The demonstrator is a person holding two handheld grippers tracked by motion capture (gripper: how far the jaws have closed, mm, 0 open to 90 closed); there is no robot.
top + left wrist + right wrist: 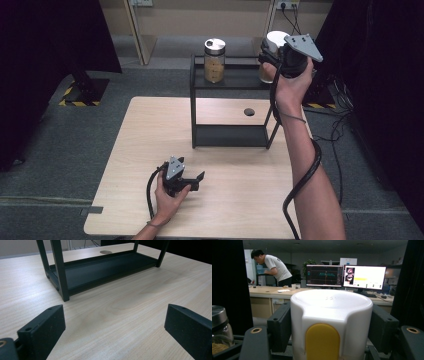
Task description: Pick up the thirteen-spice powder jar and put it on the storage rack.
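We see a light wooden table [150, 150] with a round cable hole [249, 111] near its far edge. On it stands a black two-tier metal rack [230, 135], its lower shelf bare. On the upper shelf sits a glass jar [214, 61] with a silver lid, holding tan grains. Beyond, two monitors [344, 276] glow on a long desk [269, 291], where a person [273, 266] leans.

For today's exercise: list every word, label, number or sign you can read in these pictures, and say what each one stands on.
None can be read.
Two computer monitors in the right gripper view: screen content too small and blurred.
White plastic jar lid with a yellow tab: faint raised marks, illegible.
Glass jar with a metal lid: no label visible.
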